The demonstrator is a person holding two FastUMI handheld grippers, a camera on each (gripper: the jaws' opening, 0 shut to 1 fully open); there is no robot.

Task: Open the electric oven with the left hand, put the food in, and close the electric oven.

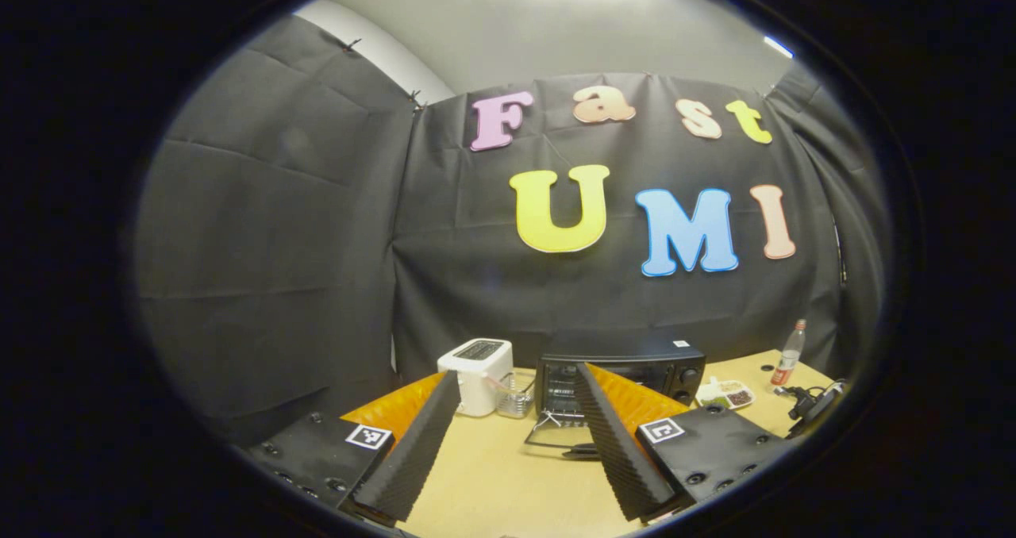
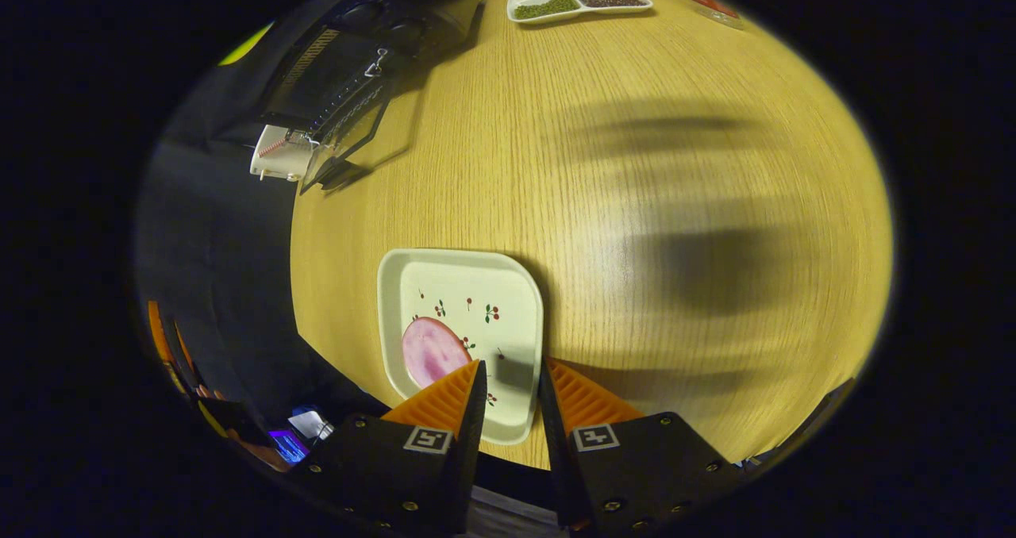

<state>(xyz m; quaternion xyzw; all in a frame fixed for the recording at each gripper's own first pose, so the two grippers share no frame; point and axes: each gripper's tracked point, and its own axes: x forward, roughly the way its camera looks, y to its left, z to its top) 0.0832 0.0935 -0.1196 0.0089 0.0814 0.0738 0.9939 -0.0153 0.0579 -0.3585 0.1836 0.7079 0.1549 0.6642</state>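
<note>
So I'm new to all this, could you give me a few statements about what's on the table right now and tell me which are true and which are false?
1. The oven door is closed. False: the door hangs open, folded down toward the table.
2. A white toaster stands beside the oven. True.
3. The right gripper is above a plate. True: its fingers stand apart over the plate's near edge.
4. The plate holds a pink slice of food. True.
5. The left gripper is clamped on the oven handle. False: it is open, holds nothing and is well back from the oven.
6. The divided dish is bare. False: its compartments hold green and dark fillings.
</note>
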